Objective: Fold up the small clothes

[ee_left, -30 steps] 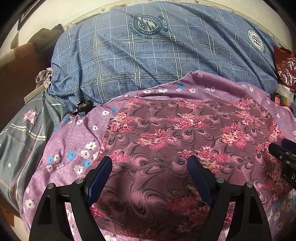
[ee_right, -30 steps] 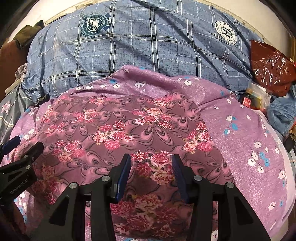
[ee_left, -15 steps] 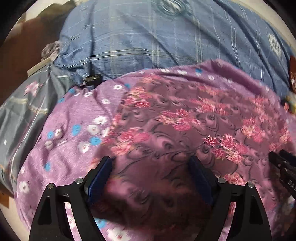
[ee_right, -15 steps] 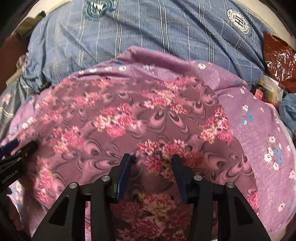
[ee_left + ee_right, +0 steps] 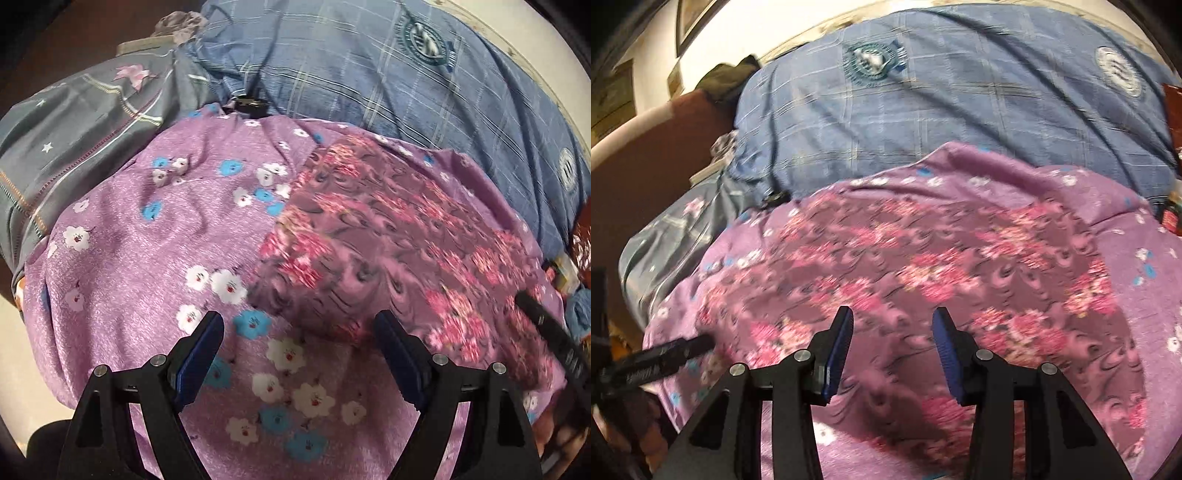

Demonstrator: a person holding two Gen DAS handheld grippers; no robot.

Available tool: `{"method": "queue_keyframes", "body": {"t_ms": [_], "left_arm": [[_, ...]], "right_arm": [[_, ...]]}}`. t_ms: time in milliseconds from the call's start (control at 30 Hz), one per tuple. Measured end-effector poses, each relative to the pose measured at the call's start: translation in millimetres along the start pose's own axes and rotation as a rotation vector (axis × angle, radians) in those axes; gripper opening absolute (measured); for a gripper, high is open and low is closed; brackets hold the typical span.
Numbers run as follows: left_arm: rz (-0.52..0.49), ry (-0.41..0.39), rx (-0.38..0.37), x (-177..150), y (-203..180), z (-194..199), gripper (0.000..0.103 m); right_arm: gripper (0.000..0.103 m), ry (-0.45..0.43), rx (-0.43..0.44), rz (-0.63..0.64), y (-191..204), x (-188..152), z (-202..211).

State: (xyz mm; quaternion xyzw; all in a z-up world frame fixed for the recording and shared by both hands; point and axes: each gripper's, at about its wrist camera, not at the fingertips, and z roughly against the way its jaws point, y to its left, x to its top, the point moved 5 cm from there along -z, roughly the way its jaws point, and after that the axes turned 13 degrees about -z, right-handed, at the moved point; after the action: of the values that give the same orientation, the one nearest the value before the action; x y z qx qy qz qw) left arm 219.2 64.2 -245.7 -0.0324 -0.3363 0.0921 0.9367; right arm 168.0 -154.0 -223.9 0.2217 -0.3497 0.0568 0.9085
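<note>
Garment (image 5: 923, 266): floral print, no readable writing.

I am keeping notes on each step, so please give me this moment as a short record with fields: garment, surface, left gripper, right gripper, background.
garment: maroon floral cloth, lying spread out
surface: purple flowered sheet under it
left gripper: open, above the sheet beside the cloth's near corner, holding nothing
right gripper: jaws apart, just been closing, over the cloth, no grip visible
background: blue checked bedding behind
</note>
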Motion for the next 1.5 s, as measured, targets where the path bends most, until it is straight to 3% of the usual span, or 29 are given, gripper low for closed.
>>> {"method": "queue_keyframes", "body": {"t_ms": [133, 200, 300, 467, 600, 667, 767, 800, 833, 933, 1000, 1033, 1067, 1100, 1300, 1500], "left_arm": [[0.124, 0.072, -0.051, 6, 16, -21, 0.083], [0.184, 0.108, -0.074, 8, 25, -31, 0.083], [0.250, 0.118, -0.117, 13, 33, -38, 0.083], [0.235, 0.094, -0.173, 22, 21, -40, 0.079], [0.234, 0.097, -0.215, 22, 12, -51, 0.050], [0.242, 0.095, -0.233, 19, 11, -56, 0.041], [0.264, 0.081, -0.242, 20, 12, -62, 0.041], [0.262, 0.074, -0.242, 22, 12, -62, 0.045], [0.262, 0.073, -0.247, 23, 11, -65, 0.056], [0.309, 0.067, -0.291, 26, 10, -72, 0.067], [0.342, 0.048, -0.307, 28, 12, -75, 0.065], [0.344, 0.035, -0.306, 28, 12, -77, 0.057], [0.337, 0.026, -0.298, 29, 11, -78, 0.045], [0.324, 0.025, -0.289, 29, 11, -78, 0.024], [0.228, -0.005, -0.256, 33, -1, -74, 0.018], [0.062, -0.091, -0.205, 48, -29, -42, 0.016]], "right_arm": [[0.035, 0.201, -0.009, 0.024, 5, -27, -35], [0.039, 0.188, -0.052, 0.083, 11, -32, -40], [0.039, 0.182, -0.004, 0.069, 18, -28, -34], [0.039, 0.133, 0.068, 0.029, 21, -18, -23], [0.039, 0.130, 0.068, 0.051, 25, -20, -21], [0.039, 0.135, 0.067, 0.058, 26, -22, -20], [0.038, 0.133, 0.075, 0.062, 27, -23, -20], [0.037, 0.132, 0.077, 0.065, 28, -23, -20], [0.037, 0.133, 0.076, 0.067, 28, -25, -20], [0.037, 0.142, 0.067, 0.072, 30, -26, -25], [0.037, 0.146, 0.063, 0.069, 29, -27, -27], [0.037, 0.146, 0.063, 0.068, 29, -27, -28], [0.037, 0.146, 0.061, 0.065, 29, -27, -28], [0.036, 0.146, 0.061, 0.062, 28, -26, -29], [0.036, 0.146, 0.023, 0.030, 18, -23, -34], [0.036, 0.116, -0.013, -0.039, 0, -12, -31]]}}
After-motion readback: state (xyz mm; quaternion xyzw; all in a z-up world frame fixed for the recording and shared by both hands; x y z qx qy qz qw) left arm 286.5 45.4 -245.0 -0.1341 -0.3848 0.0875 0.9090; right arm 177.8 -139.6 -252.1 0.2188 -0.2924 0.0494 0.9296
